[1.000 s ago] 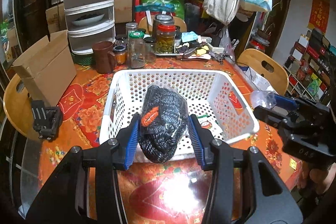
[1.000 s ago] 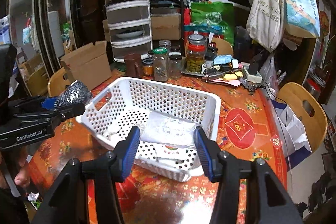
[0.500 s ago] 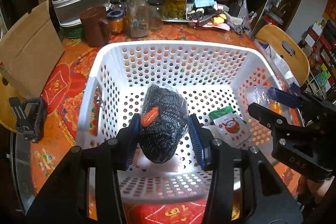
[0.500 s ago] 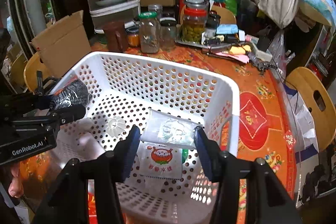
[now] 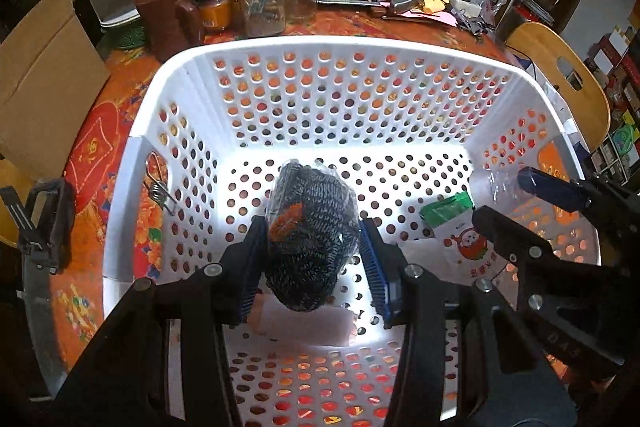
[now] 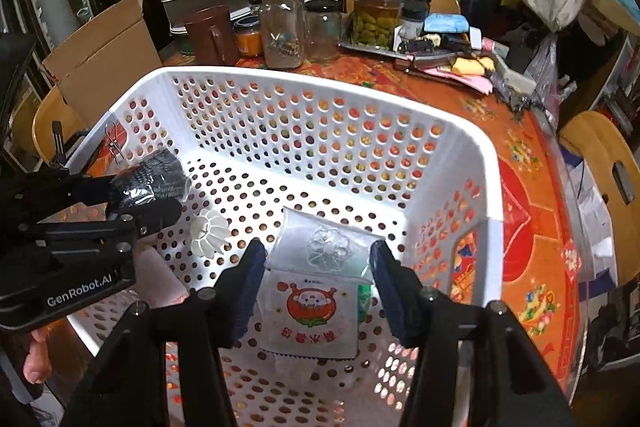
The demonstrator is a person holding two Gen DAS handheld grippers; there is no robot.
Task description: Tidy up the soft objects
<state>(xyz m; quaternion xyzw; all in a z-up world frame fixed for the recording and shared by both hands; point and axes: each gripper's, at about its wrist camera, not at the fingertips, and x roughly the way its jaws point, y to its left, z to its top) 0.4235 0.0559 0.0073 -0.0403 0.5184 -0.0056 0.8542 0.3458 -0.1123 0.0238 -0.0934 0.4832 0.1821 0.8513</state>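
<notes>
From my left gripper I look down into the white basket, which sits on the table with the red cloth. My left gripper is closed on a dark knit bundle in a clear wrapper, and its blue pads squeeze both sides so the soft thing cannot slip out. I hold the bundle over the middle of the basket floor, inside the walls, because that is where I think the soft things should go. I cannot tell if it touches the floor yet. A pale flat thing lies on the basket floor just under the bundle. On the right side of the basket lies a packet with a cartoon face, and my right gripper reaches in there with a clear crinkly bag. A metal clip hangs on the left wall of the basket. From my right gripper I see the clear bag pinched at its two sides between the blue pads, low in the basket and right over the cartoon packet. I hold it flat so it can lie on top. A small white ridged thing lies on the basket floor to the left of the bag. My left gripper is at the left side of the basket with the knit bundle. I think letting go comes next.
</notes>
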